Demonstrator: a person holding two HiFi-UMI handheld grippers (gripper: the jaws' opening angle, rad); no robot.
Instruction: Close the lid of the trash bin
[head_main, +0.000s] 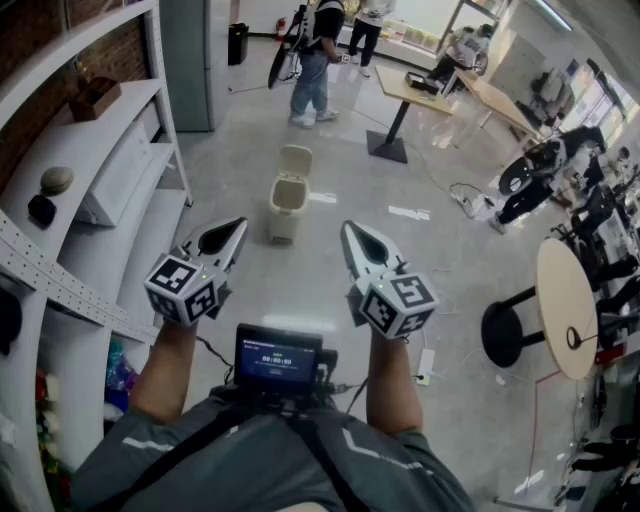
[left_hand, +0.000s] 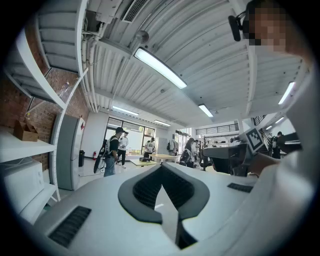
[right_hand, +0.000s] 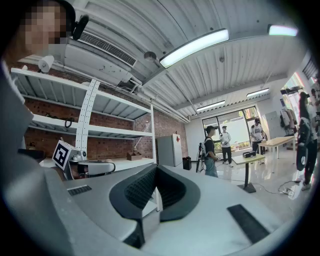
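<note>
Standing on the floor (head_main: 330, 275) ahead of both tongs, the bin (head_main: 287, 205) has its lid (head_main: 296, 160) tipped up; its contents I can't tell. Left tongs (head_main: 237, 228) and right tongs (head_main: 347, 230) are each pressed together, pinching nothing. Bare floor lies between them and the bin, with shelves (head_main: 110, 150) left of the left tongs. Only the head view shows the bin.

Grey T-shirt (head_main: 200, 470), dark harness straps (head_main: 330, 465) at six o'clock, black chest screen (head_main: 278, 362), thin cables (head_main: 213, 352). Pale grey left gripper (head_main: 236, 228) and right gripper (head_main: 349, 230), black ribbed pads (left_hand: 150, 187), black-and-white marker cubes (head_main: 185, 288).
</note>
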